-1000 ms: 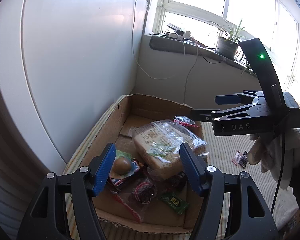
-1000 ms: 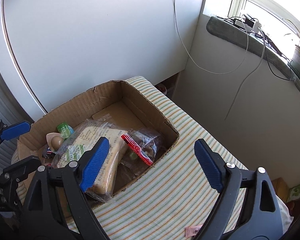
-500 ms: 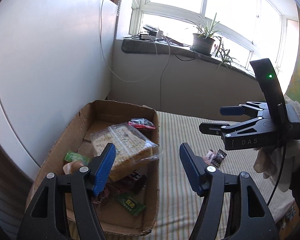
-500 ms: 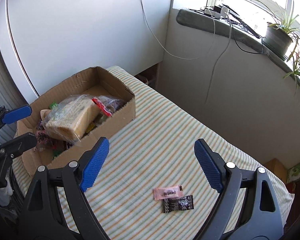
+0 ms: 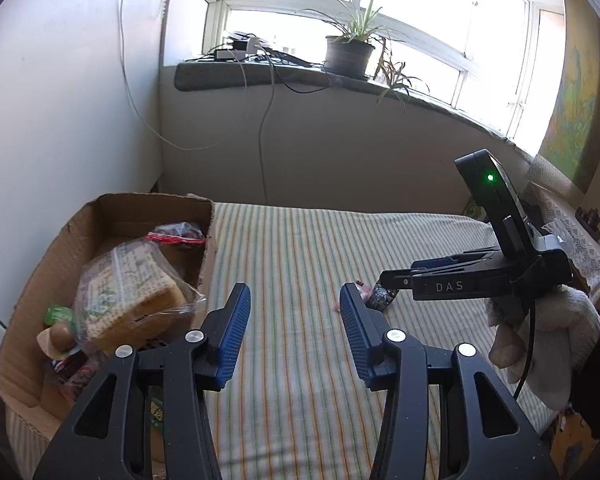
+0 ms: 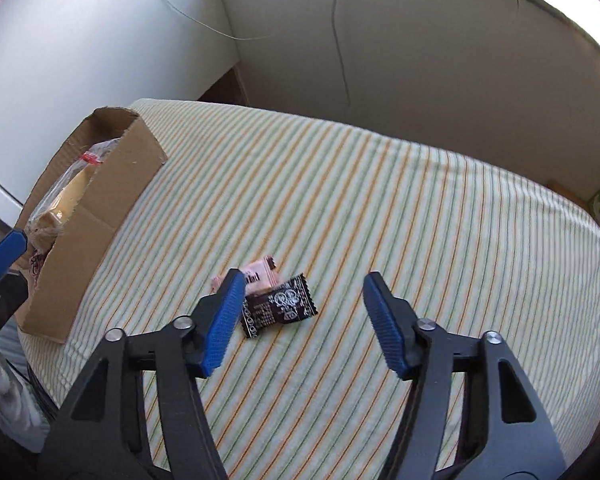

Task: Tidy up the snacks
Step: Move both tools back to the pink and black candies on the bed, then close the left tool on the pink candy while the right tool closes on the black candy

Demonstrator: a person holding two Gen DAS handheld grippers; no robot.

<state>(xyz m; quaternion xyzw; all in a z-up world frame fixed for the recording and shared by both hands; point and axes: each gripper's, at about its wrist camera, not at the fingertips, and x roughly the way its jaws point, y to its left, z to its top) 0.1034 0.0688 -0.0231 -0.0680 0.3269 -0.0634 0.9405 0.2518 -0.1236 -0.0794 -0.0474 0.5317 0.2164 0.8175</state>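
A black candy wrapper (image 6: 280, 306) and a pink candy wrapper (image 6: 260, 274) lie touching on the striped cloth (image 6: 340, 184). My right gripper (image 6: 304, 316) hovers just above them, jaws closing, with the black candy under the gap near the left pad; the pads are not pressing on it. My left gripper (image 5: 294, 320) hangs over bare cloth, jaws closing on nothing. In the left wrist view the right gripper (image 5: 392, 278), held by a gloved hand (image 5: 540, 340), points down at the candies (image 5: 382, 296). The cardboard box (image 5: 112, 208) at the left holds a bagged bread loaf (image 5: 132, 300) and several small snacks.
The box (image 6: 100, 208) stands at the cloth's left end against a white wall. A window sill (image 5: 292, 72) with a potted plant (image 5: 350, 54) and cables runs along the back. Lace-covered furniture (image 5: 572, 236) is at the far right.
Both views have swung away from the box toward the right over the cloth. The right gripper has come down over the two candies. Both pairs of jaws are narrower than before.
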